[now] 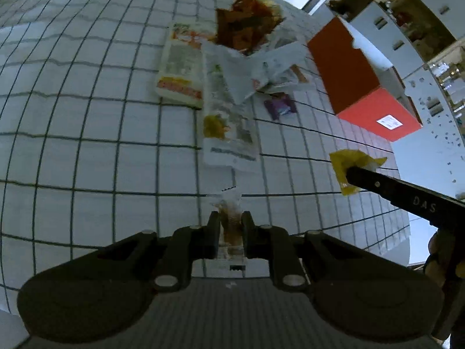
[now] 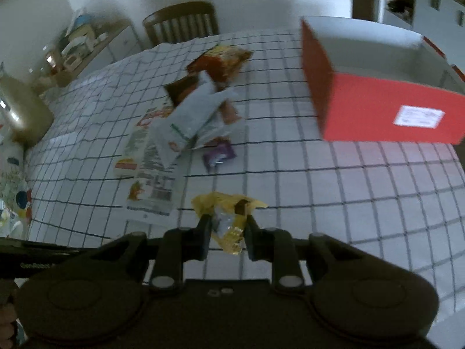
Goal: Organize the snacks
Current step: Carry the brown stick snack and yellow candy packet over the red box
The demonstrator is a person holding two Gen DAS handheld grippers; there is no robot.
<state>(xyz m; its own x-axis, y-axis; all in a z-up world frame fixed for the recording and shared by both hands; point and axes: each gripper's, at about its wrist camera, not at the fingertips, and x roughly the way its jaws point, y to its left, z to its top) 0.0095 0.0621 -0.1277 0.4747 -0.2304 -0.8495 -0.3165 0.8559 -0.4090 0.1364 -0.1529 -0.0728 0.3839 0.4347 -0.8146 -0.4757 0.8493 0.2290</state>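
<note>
My left gripper is shut on a clear packet with a brown snack, held above the checked tablecloth. My right gripper is shut on a yellow snack packet; it also shows in the left wrist view at the right, held by a black finger. A pile of snack packets lies on the cloth ahead, also in the right wrist view, with a small purple packet beside it. An open red box stands to the right of the pile.
A wooden chair stands at the table's far edge. A shelf with clutter is at the far left, cabinets at the right. The table edge runs near the red box.
</note>
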